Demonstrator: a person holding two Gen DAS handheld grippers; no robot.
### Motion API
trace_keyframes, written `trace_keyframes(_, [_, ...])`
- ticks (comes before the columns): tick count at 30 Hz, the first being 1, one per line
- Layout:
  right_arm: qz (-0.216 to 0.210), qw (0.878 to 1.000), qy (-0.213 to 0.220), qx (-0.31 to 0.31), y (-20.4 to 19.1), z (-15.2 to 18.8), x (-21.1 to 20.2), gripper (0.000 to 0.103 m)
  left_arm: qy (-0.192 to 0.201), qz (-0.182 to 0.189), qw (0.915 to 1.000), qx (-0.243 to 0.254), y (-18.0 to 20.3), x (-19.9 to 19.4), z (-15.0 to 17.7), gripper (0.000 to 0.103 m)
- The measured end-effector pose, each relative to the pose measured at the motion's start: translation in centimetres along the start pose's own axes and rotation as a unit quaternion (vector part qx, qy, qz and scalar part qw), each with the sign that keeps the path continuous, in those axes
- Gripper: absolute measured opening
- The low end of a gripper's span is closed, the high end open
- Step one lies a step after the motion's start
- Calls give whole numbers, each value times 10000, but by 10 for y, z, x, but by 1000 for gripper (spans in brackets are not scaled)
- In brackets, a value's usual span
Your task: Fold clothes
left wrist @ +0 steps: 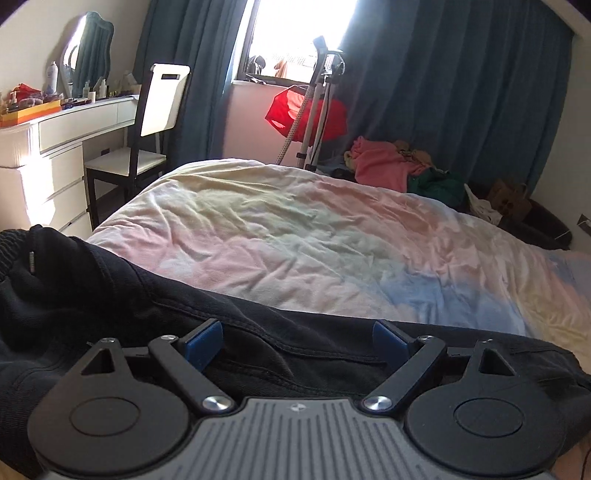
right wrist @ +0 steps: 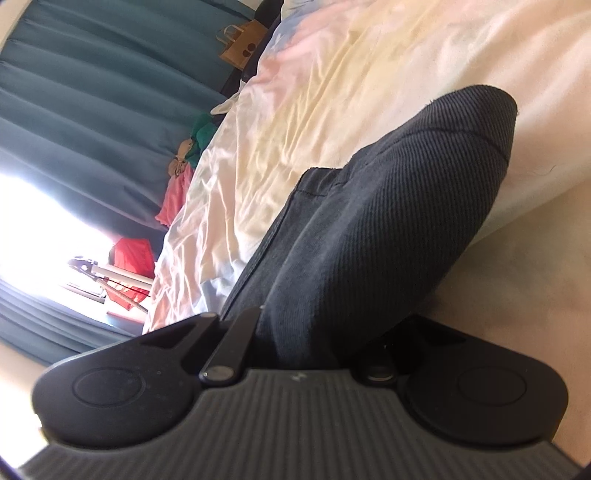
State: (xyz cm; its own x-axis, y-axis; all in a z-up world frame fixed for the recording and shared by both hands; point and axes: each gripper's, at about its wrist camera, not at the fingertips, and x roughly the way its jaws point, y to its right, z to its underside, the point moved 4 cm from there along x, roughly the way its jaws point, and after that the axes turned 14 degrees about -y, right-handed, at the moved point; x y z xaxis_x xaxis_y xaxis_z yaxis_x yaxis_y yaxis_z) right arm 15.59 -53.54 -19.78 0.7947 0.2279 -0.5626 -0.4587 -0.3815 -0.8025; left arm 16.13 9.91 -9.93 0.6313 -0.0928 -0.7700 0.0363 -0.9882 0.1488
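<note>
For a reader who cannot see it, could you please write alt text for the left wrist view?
The left tool hovers open, nothing between its blue pads, just above a black garment spread along the near edge of a bed with a pastel sheet. Behind stand teal curtains, a bright window and a white dresser.

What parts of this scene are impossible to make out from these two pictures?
- Right wrist view: the right gripper jaw tips, buried in the dark ribbed-cuff garment.
- Left wrist view: the black garment as a whole, cut off at the left edge and covered by the left gripper.
- Left wrist view: small bottles on the white dresser, too small.
</note>
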Motion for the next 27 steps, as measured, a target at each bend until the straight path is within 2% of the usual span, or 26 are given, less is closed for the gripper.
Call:
trace_keyframes(5, [-49, 10000, 73, -16, -3, 1, -6, 11, -409, -295, 9984, 240, 3, 45, 28, 90])
trace_keyframes(9, [6, 9999, 105, -61, -6, 1, -6, 11, -628, -444, 9965, 323, -1, 56, 38, 91])
trace_keyframes(15, [203, 9989, 203, -357, -15, 2, -8, 11, -631, -779, 9926, 680, 7, 64, 50, 94])
trace_keyframes(27, [383, 9945, 440, -872, -34, 5, -15, 11, -635, -918, 9900, 862, 10, 67, 53, 95])
